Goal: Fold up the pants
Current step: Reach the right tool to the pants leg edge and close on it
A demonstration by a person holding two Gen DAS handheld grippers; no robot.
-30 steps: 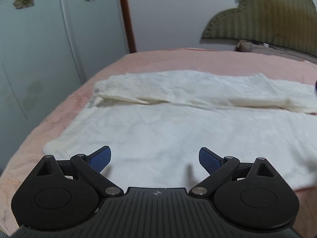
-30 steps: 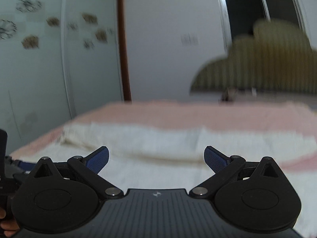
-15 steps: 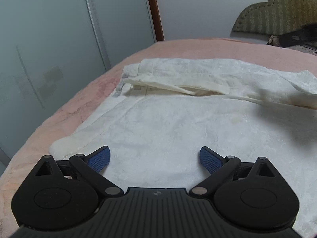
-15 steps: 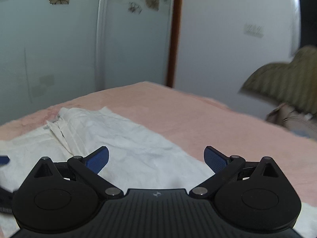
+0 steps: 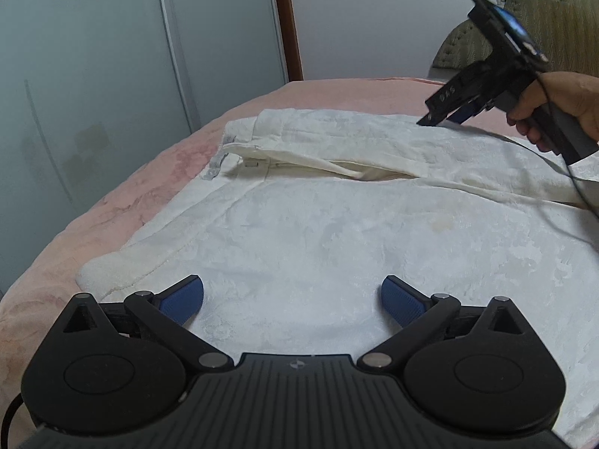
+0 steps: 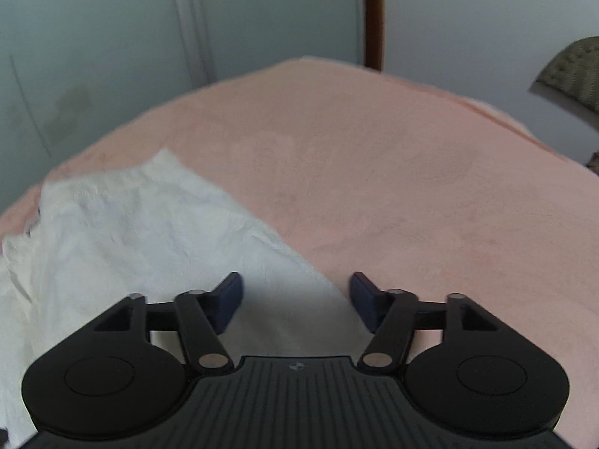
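Nearest, at the bottom of the left wrist view, the left gripper (image 5: 292, 301) hovers with its jaws spread wide and nothing between them, low over the cream-white textured cotton pants (image 5: 329, 232) lying flat on the pink fleece bedspread (image 5: 149, 183). Farther off, upper right, the right gripper (image 5: 447, 114) has swung across to the pants' far edge. Its jaws have just been closing, pads astride the hem but not yet pinching. A fold toward the near side looks about to start.
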